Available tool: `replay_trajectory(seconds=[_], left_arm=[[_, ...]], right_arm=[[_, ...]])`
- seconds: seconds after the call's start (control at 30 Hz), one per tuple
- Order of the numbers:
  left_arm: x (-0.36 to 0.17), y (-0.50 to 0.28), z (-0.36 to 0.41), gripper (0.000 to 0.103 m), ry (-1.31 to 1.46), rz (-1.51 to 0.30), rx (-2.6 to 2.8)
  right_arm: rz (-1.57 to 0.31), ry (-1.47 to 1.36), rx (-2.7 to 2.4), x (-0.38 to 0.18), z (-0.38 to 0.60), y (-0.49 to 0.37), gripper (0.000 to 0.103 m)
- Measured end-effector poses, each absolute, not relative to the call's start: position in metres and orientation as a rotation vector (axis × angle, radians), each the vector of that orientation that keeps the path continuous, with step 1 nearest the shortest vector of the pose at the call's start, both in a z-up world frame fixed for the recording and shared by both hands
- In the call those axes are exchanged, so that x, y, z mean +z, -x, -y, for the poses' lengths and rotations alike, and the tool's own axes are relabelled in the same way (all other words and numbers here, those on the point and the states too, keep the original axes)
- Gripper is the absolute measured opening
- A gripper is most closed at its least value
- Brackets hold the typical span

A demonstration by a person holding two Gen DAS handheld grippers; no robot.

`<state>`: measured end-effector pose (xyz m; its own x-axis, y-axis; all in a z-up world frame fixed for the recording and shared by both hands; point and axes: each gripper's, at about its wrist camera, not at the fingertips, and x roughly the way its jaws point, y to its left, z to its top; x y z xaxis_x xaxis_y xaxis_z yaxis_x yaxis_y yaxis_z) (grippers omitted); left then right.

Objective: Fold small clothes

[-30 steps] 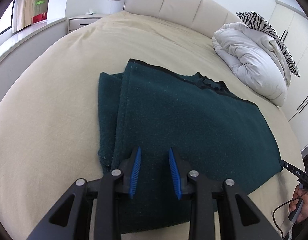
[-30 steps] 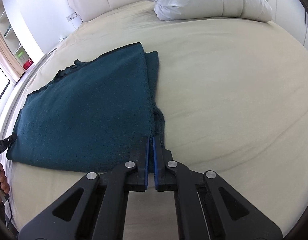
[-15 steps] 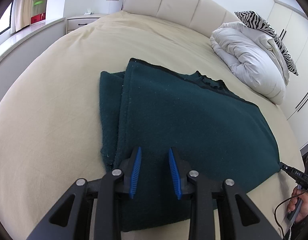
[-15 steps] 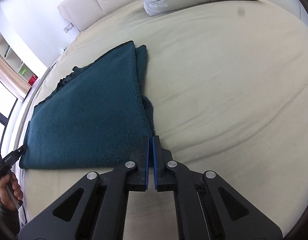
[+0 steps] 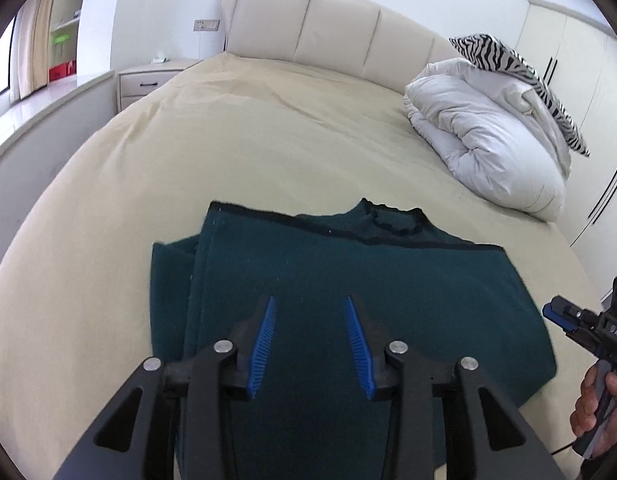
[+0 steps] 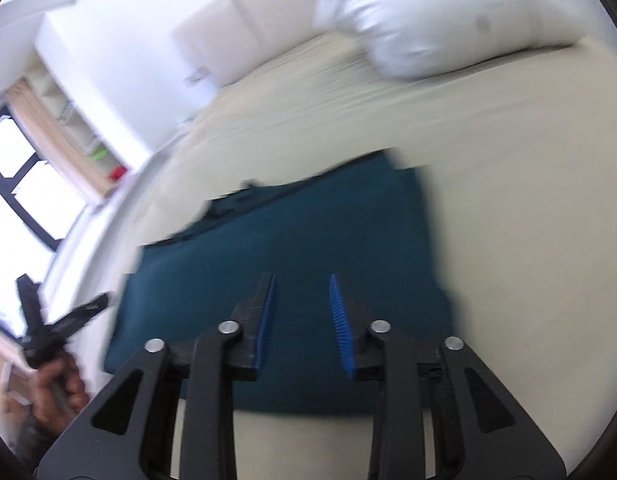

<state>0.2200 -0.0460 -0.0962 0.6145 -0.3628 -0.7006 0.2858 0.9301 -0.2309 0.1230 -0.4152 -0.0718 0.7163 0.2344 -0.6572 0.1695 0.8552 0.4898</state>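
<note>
Two grippers, both with blue-padded jaws parted and nothing between them

Left gripper point(image 5: 310, 340): jaws spread wide, poised over the near part of the garment; whether the tips touch the cloth cannot be told. Blue ribbed pads point(image 5: 262, 348) face each other across bare green fabric.

Right gripper point(image 6: 302, 318): jaws likewise apart, empty, over the near half of the same garment. View heavily blurred. In the left wrist view it shows at the far right edge, held in the person's hand point(image 5: 598, 408), beside the garment's right border.

Dark green sweater point(image 5: 348, 280): knitted, lying flat on the bed, already folded into a rough rectangle. Long axis runs left to right across the left wrist view. Collar point(image 5: 392, 220) with dark trim sits at the middle of the far edge, pointing toward the headboard. One extra layer, a folded-in strip point(image 5: 170, 292), shows along the left side. Also seen in the right wrist view point(image 6: 308, 236), with the folded layers on its right side.

Bed point(image 5: 228, 152): cream sheet, sweater on its near portion, well apart from the bedding at the head.

Headboard point(image 5: 336, 36): padded, cream panels.

White duvet point(image 5: 488, 148): bundled at the right of the bed head, zebra-print pillow point(image 5: 520, 76) on top of it.

Nightstand point(image 5: 148, 82): left of the bed head
</note>
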Motion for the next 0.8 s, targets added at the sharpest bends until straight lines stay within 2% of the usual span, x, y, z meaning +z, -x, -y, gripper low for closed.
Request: replay_trajectory(seconds=[0.03,0.07,0.23,0.33,0.4,0.47,0.6,0.67,0.77,0.8], left_arm=[[-0.1,-0.23,0.052,0.039,0.081,-0.834,-0.363],[-0.105,-0.238,0.054,0.04,0.084,-0.843,-0.358],[-0.146,-0.27,0.029,0.039,0.146,-0.914,-0.287],[-0.153,-0.267,0.016,0.039,0.197,-0.876,-0.34],[-0.154,-0.267,0.015,0.039,0.198,-0.868,-0.349],[-0.157,-0.268,0.012,0.039,0.22,-0.865,-0.357],[-0.158,-0.27,0.006,0.039,0.265,-0.867,-0.376],[-0.157,-0.271,0.004,0.039,0.27,-0.873,-0.372],[-0.147,-0.262,0.009,0.038,0.242,-0.88,-0.324],[-0.139,-0.252,0.013,0.038,0.226,-0.877,-0.309]], right_arm=[[-0.787,-0.588,0.095,-0.078,0.404,-0.144,0.044],[-0.799,-0.612,0.113,-0.086,0.393,-0.164,0.048],[-0.874,-0.753,0.24,-0.125,0.359,-0.247,0.048],[-0.884,-0.847,0.214,-0.152,0.371,-0.273,0.046],[-0.823,-0.96,0.21,-0.166,0.4,-0.275,0.042],[-0.753,-1.058,0.204,-0.175,0.43,-0.273,0.033],[-0.624,-1.117,0.129,-0.181,0.492,-0.248,0.025],[-0.588,-1.124,0.039,-0.179,0.516,-0.23,0.025],[-0.575,-1.063,-0.152,-0.162,0.534,-0.197,0.034],[-0.575,-1.05,-0.169,-0.156,0.533,-0.188,0.034]])
